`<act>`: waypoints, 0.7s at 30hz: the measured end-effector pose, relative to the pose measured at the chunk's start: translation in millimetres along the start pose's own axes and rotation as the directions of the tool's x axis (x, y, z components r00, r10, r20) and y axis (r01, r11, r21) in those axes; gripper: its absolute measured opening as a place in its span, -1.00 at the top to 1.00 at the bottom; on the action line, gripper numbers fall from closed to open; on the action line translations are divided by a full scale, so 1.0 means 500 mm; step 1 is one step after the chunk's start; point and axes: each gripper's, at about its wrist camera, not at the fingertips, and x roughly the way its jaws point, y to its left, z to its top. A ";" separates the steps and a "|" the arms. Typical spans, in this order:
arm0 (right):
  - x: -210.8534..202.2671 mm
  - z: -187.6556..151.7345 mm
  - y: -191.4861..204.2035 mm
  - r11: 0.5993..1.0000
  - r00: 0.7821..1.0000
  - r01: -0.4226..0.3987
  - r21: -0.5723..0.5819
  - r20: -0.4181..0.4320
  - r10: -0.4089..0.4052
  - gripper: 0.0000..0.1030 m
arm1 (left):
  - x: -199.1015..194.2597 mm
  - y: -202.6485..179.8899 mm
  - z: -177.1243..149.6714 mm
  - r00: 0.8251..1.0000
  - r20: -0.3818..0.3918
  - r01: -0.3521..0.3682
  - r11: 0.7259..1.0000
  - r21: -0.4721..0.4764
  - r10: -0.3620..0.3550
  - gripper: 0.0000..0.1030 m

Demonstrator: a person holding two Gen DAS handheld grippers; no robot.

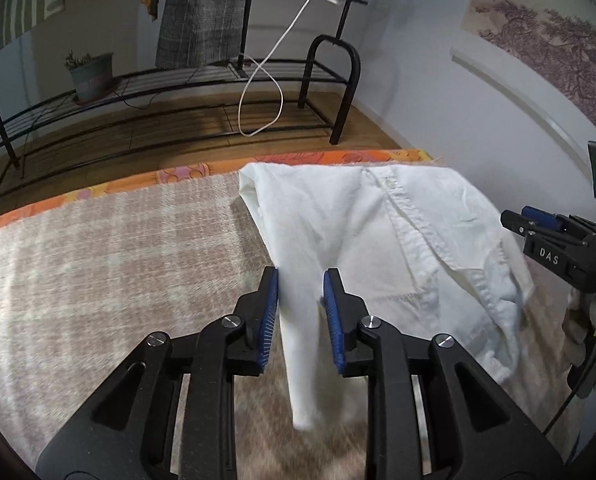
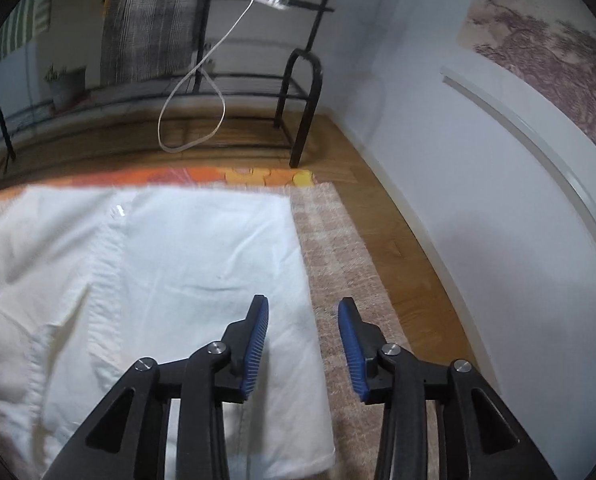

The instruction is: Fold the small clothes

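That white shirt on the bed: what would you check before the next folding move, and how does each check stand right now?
1. Left gripper around cloth: ok, a strip of the white shirt hangs between its open jaws.
2. Left jaws shut on it: not ok, gaps show at both sides.
3. Right gripper in place: ok, open jaws straddle the shirt's right edge.
4. Right side flat: ok on the blanket.
5. Left side smooth: not ok, bunched and lifted.
6. Sleeves' position: cannot tell.
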 end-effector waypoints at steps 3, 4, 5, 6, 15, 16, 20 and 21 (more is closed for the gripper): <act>-0.043 0.002 -0.001 1.000 0.999 -0.019 0.007 0.028 0.018 0.24 | -0.054 -0.002 -0.005 1.000 0.027 0.007 1.000 0.007 -0.007 0.57; -0.065 0.001 -0.001 1.000 0.999 -0.026 0.008 0.038 0.026 0.24 | -0.075 -0.006 -0.007 0.999 0.039 0.006 1.000 0.015 -0.007 0.57; -0.089 0.001 0.000 0.999 0.998 -0.032 0.007 0.051 0.031 0.24 | -0.102 -0.009 -0.010 0.999 0.054 0.007 1.000 0.024 -0.008 0.57; -0.111 0.003 0.002 0.999 0.997 -0.036 0.004 0.062 0.035 0.24 | -0.128 -0.012 -0.011 0.998 0.068 0.008 0.999 0.031 -0.010 0.57; -0.343 -0.008 0.001 0.993 0.980 -0.117 0.011 0.162 0.113 0.24 | -0.380 -0.036 -0.041 0.981 0.193 0.005 0.996 0.084 -0.021 0.57; -0.372 -0.015 0.002 0.992 0.978 -0.124 0.013 0.172 0.120 0.24 | -0.405 -0.038 -0.046 0.979 0.204 0.007 0.996 0.088 -0.025 0.57; -0.479 -0.041 0.011 0.988 0.966 -0.155 0.010 0.212 0.149 0.24 | -0.514 -0.044 -0.071 0.966 0.255 0.005 0.993 0.121 -0.036 0.57; -0.507 -0.051 0.013 0.987 0.963 -0.163 0.009 0.221 0.157 0.24 | -0.542 -0.044 -0.079 0.963 0.267 0.008 0.992 0.125 -0.041 0.57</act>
